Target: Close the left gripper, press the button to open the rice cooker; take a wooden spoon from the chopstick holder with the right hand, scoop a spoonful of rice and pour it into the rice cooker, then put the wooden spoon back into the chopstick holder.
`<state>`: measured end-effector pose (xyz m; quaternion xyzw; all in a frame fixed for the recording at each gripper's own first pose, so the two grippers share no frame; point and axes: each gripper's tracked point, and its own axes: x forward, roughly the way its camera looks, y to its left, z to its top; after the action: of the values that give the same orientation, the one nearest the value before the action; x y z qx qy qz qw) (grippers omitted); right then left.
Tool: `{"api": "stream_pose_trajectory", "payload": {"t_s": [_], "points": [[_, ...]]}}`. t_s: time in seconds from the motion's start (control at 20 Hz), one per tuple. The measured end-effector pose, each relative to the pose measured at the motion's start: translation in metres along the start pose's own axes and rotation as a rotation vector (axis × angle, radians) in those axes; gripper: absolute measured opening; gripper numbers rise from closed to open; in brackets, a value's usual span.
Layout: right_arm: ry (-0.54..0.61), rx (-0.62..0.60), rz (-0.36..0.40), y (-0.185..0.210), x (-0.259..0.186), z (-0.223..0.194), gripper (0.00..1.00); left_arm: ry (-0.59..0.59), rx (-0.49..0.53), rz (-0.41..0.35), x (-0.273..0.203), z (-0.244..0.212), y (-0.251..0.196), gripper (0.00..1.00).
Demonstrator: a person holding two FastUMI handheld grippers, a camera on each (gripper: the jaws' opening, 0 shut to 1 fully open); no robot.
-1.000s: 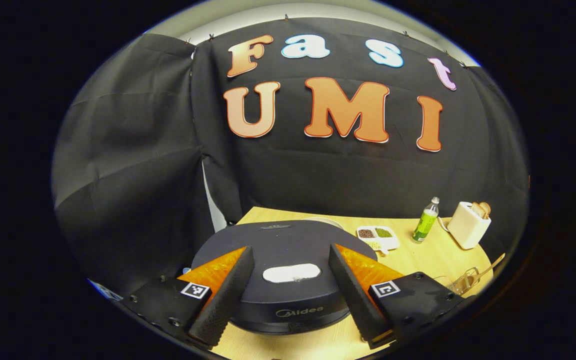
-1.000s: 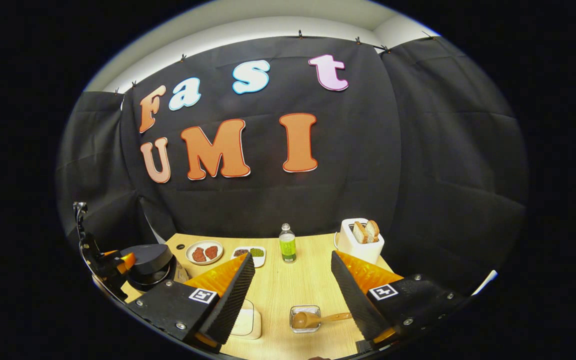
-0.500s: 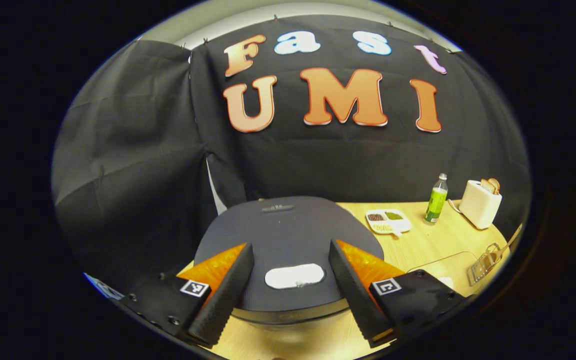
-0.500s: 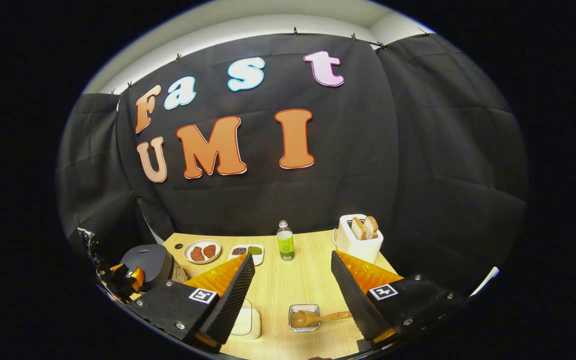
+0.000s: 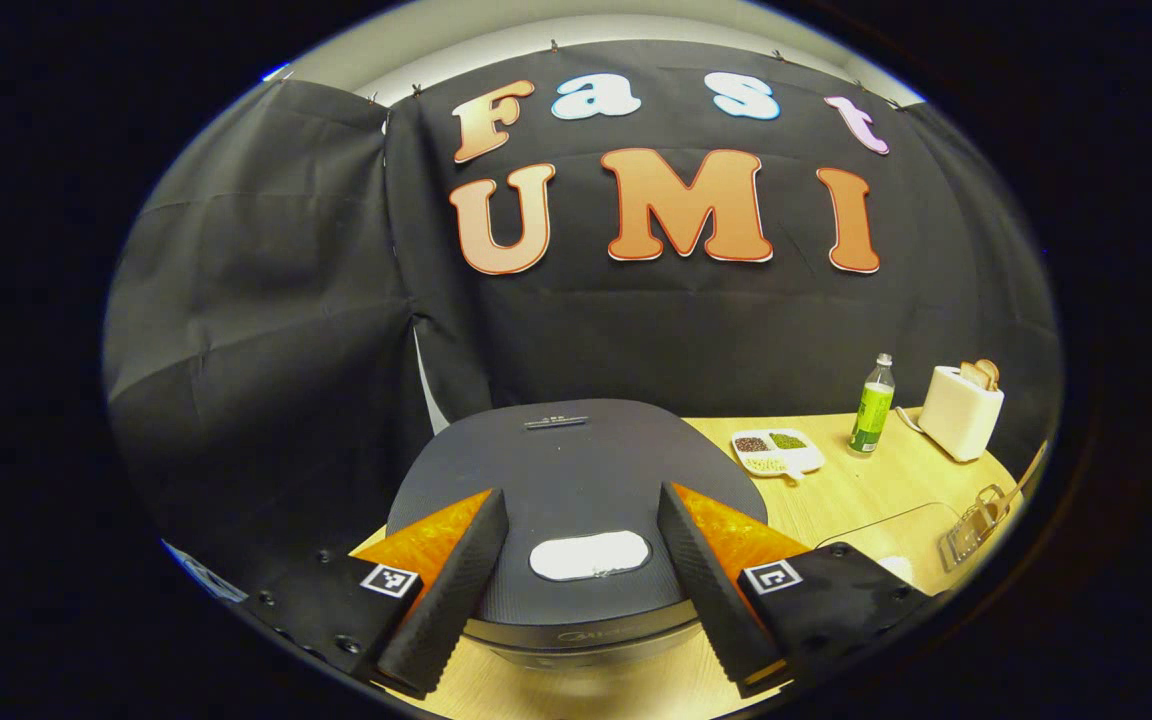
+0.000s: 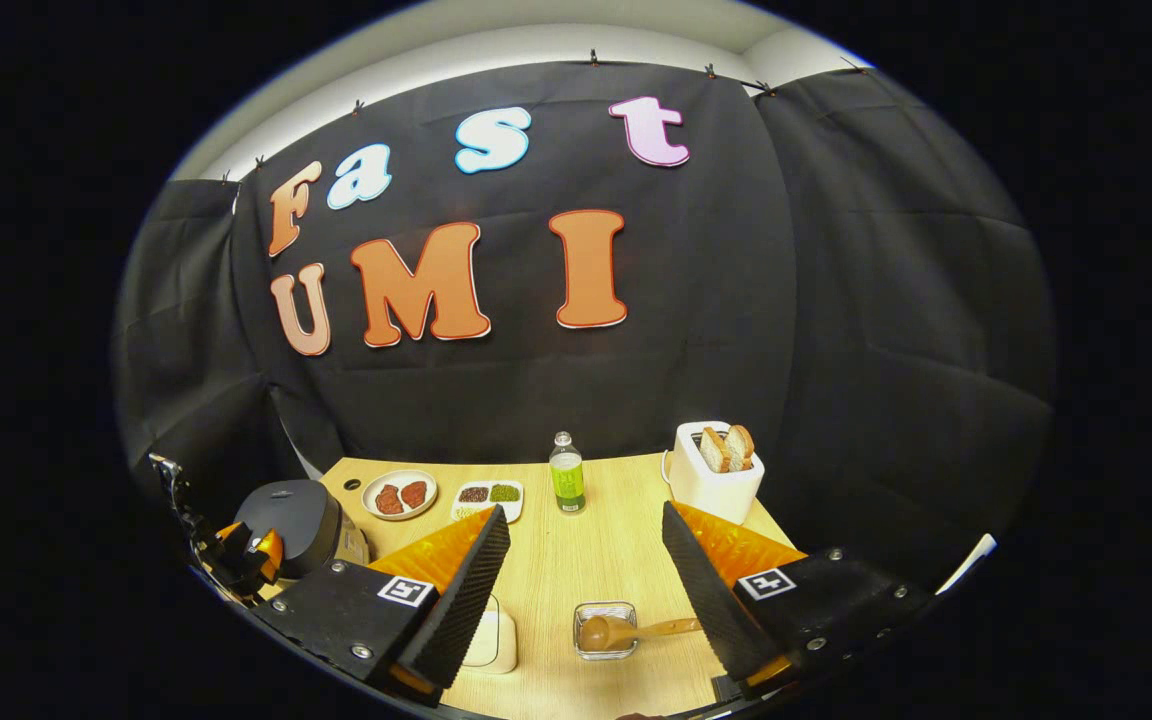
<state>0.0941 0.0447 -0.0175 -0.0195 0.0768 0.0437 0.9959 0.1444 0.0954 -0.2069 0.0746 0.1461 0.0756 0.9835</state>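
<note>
— How do the left gripper (image 5: 581, 575)'s jaws stand?
— Wide apart, holding nothing, straddling the pale oval button (image 5: 590, 556) on the rice cooker (image 5: 576, 470)'s dark lid. Since a second ago the lid has tilted up, so the front band sits lower between the jaws.

— And the right gripper (image 6: 584, 590)?
— Jaws wide too, empty, hovering over the desk (image 6: 586, 555). Little has changed there.

— The wooden spoon (image 6: 626, 632)?
— In the clear chopstick holder (image 6: 605, 630), low between the right jaws, lying flat. Its long axis runs across the view: bowl left, handle pointing right, reaching the right jaw.

— Farther out?
— A green bottle (image 6: 566, 475), a toaster (image 6: 714, 478) with bread, a divided dish (image 6: 488, 497).
</note>
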Motion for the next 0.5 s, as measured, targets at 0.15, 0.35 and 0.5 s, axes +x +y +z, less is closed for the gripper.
{"api": "stream_pose_trajectory", "payload": {"t_s": [0.15, 0.35, 0.5], "points": [[-0.019, 0.000, -0.009, -0.006, -0.005, 0.006, 0.95, 0.059, -0.077, -0.033, -0.012, 0.019, -0.005, 1.00], [-0.050, -0.010, -0.026, -0.018, -0.011, 0.021, 0.95, 0.009, -0.084, -0.054, -0.032, 0.085, -0.002, 1.00], [-0.080, -0.009, -0.035, -0.025, -0.016, 0.037, 0.95, -0.063, -0.068, -0.077, -0.059, 0.154, 0.003, 1.00]]}}
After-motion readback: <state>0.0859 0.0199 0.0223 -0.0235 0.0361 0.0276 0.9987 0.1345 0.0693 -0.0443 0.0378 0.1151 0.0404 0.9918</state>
